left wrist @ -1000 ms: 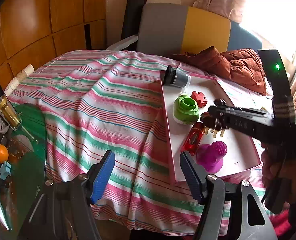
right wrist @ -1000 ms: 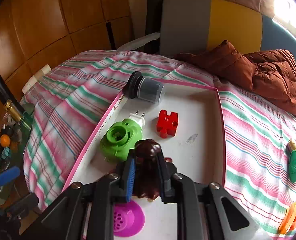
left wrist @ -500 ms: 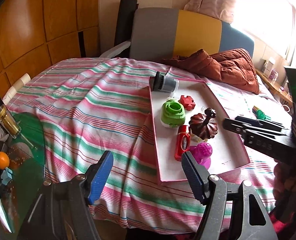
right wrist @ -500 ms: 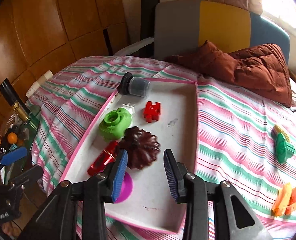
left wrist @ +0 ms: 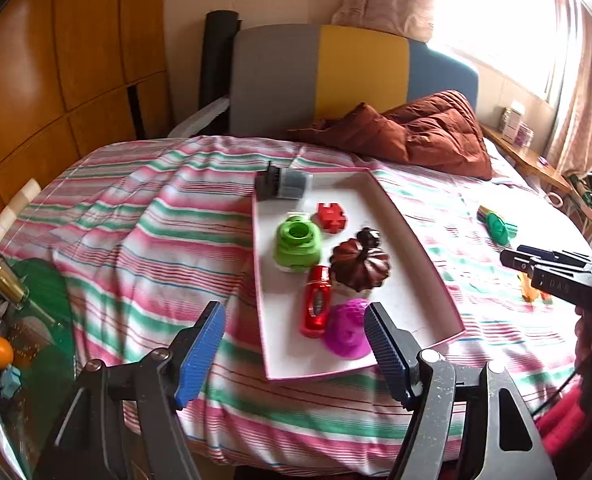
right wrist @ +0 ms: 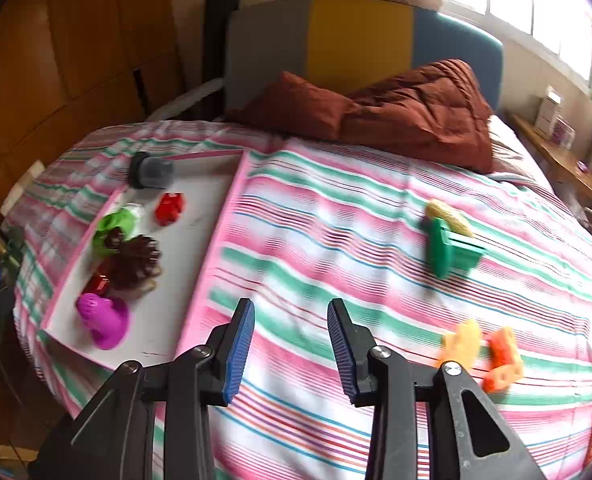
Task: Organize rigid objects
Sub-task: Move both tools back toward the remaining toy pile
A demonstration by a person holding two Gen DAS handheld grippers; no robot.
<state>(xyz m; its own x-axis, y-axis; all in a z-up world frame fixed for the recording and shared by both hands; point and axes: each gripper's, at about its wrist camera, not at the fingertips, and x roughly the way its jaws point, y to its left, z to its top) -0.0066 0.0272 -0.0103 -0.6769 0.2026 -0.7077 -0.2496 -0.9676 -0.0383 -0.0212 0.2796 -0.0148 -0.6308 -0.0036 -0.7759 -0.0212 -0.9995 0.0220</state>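
The tray (left wrist: 412, 240) already carries six pieces: a dark cup, a red block, a green plug, a brown pumpkin (left wrist: 360, 264), a red lighter and a magenta cup. By the look of it, the job is now between pieces, with the loose ones on the bedspread (right wrist: 336, 220) next. From the right gripper (right wrist: 291, 344), the green-and-yellow toy (right wrist: 450, 240) lies at two o'clock and the orange pieces (right wrist: 480, 354) at three; either needs a reach across and a squeeze. Both tools are empty: the right gripper's jaws stand partly apart, and the left gripper (left wrist: 293, 350) gapes wider over the tray's near end.
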